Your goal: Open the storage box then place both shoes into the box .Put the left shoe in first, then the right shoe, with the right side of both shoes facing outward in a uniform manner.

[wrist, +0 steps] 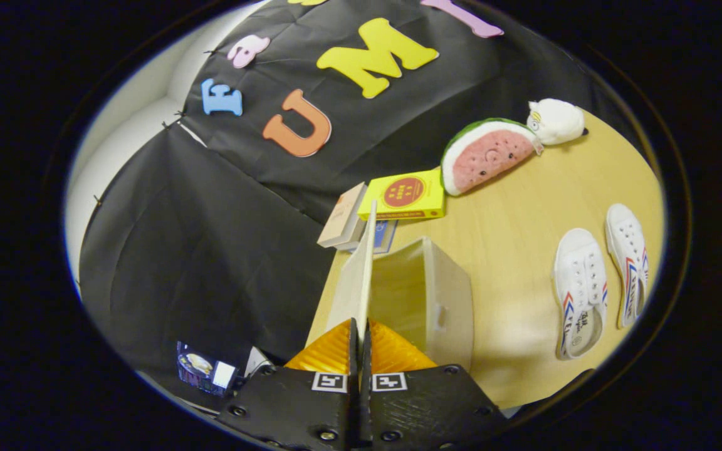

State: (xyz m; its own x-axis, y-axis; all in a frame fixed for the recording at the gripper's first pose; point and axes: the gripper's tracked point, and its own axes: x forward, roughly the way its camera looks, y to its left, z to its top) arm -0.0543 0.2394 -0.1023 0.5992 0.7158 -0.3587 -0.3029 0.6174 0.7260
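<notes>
Two shoes (599, 285) apart on table, one box (423, 300) – lid (361, 275) pinched in gripper (358, 332) jaws

the fingers (360, 332) cover the lid's (361, 275) lower edge; shoe (579, 291) print too small.

I am working in a staged recording booth, not a lived-in room. Black cloth (210, 250) hangs as the wall on clips, with a pale wall (141, 119) showing behind its edge. My claw (359, 341) reaches over a light wooden tabletop (524, 207) set with props: a watermelon plush (486, 155), a white plush toy (555, 121), a yellow box (403, 195) on stacked books (343, 216), a storage box (423, 300), two white shoes (602, 282).
</notes>
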